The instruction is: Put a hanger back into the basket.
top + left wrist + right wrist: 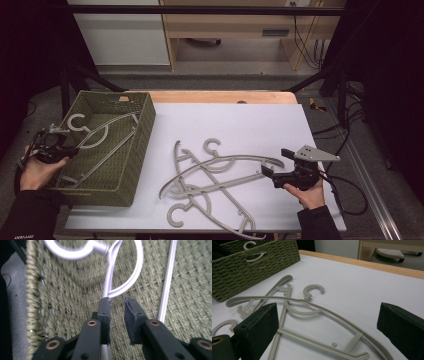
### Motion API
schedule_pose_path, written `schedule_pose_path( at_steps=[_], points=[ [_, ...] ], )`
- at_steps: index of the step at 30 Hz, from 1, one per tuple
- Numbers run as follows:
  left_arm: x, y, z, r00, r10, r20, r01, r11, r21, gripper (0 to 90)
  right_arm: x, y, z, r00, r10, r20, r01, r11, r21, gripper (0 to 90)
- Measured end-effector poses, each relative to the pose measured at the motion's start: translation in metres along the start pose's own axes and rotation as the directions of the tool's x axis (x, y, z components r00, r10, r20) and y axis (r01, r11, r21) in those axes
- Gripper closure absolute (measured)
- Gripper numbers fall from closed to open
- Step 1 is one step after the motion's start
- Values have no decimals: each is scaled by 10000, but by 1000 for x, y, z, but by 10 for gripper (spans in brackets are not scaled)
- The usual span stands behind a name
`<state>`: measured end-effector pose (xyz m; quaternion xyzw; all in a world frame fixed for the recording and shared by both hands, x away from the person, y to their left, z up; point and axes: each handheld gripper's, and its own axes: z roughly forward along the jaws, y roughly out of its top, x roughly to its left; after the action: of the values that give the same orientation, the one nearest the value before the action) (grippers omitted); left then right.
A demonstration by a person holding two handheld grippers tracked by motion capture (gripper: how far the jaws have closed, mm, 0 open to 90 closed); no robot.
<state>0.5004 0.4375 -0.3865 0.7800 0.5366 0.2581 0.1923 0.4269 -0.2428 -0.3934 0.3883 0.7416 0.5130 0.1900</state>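
Observation:
A pale grey plastic hanger (100, 137) lies inside the green woven basket (145, 125) at the table's left. My left gripper (70, 150) reaches over the basket's left rim. In the left gripper view its jaws (117, 301) stand a little apart over the basket's floor (195, 290); the hanger's arm (130, 280) runs beneath the left jaw, and nothing is between the pads. Several matching hangers (215, 175) lie tangled on the white mat. My right gripper (276, 161) hovers at their right end, wide open (327, 307) and empty above the hangers (312, 306).
The basket (249, 272) stands at the mat's left edge, and a hanger hook (249, 246) pokes above its rim. The wooden table edge (225, 96) runs along the back. Cables (350, 195) trail off to the right of the table.

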Motion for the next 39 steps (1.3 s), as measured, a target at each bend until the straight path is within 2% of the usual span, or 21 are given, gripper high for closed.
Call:
schedule_pose_path(
  at_steps=[2,3,4,5,8,10,12,15,19,20,21,23,25,28,31,32,33,34,35,38,39],
  points=[
    [1,0,-4,9999,-120,52,122,9993,-342,645,0,0,0,10000,34,-18,-34,10000,0,42],
    [1,0,-7,9999,-152,76,156,9981,-602,645,0,0,0,10000,34,-18,-34,10000,0,42],
    [1,1,-14,9985,-397,370,439,9917,-1213,589,0,0,0,10000,-9,21,9,10000,-10,42],
    [1,1,-14,9985,-397,370,439,9917,-1213,560,0,0,-1,10000,47,53,-47,10000,-55,42],
    [-3,5,-23,9970,-388,670,504,9820,-1822,510,0,0,-2,10000,33,32,-33,10000,-61,42],
    [-8,7,-31,9977,-328,599,457,9727,-2275,475,0,1,-2,10000,88,36,-88,9999,-93,41],
    [-14,9,-37,9969,-242,754,447,9577,-2843,449,0,1,-2,10000,76,57,-75,9999,-92,41],
    [-24,13,-45,9934,-131,1140,496,9450,-3234,446,0,1,-3,9999,71,78,-70,9999,-137,41],
    [-40,19,-56,9881,120,1531,434,9345,-3533,423,-1,1,-4,9999,94,72,-92,9998,-187,40],
    [-45,21,-59,9860,92,1667,529,9298,-3642,401,-1,1,-4,9999,88,71,-86,9998,-201,40],
    [-55,25,-65,9820,232,1874,548,9146,-4006,382,-1,1,-4,9999,106,105,-103,9997,-226,39],
    [-60,27,-68,9799,369,1960,476,9111,-4094,374,-1,1,-4,9999,113,102,-111,9997,-226,38],
    [-72,31,-73,9716,539,2305,544,8969,-4389,296,-1,1,-4,9998,145,98,-143,9995,-265,35],
    [-93,35,-77,9541,1003,2821,485,8779,-4763,213,-2,2,-5,9998,139,114,-135,9993,-345,34],
    [-114,37,-77,9362,1385,3232,410,8700,-4914,178,-1,2,-5,9998,153,124,-148,9993,-344,32],
    [-128,39,-75,9245,1571,3472,366,8702,-4914,161,-1,2,-5,9998,161,131,-157,9992,-358,31],
    [-128,39,-75,9245,1571,3472,366,8702,-4914,150,-1,2,-5,9998,161,131,-157,9992,-358,31],
    [-141,39,-73,9133,1774,3665,310,8673,-4969,147,-1,1,-5,9998,116,144,-111,9992,-393,30],
    [-141,39,-73,9133,1774,3665,310,8673,-4969,145,-1,1,-5,9998,116,144,-111,9992,-393,30],
    [-160,40,-70,8928,2084,3994,185,8689,-4947,139,-1,2,-7,9998,124,144,-118,9991,-413,31],
    [-166,41,-69,8887,2183,4032,106,8693,-4941,137,-1,2,-8,9998,143,146,-137,9990,-427,31]
  ],
)
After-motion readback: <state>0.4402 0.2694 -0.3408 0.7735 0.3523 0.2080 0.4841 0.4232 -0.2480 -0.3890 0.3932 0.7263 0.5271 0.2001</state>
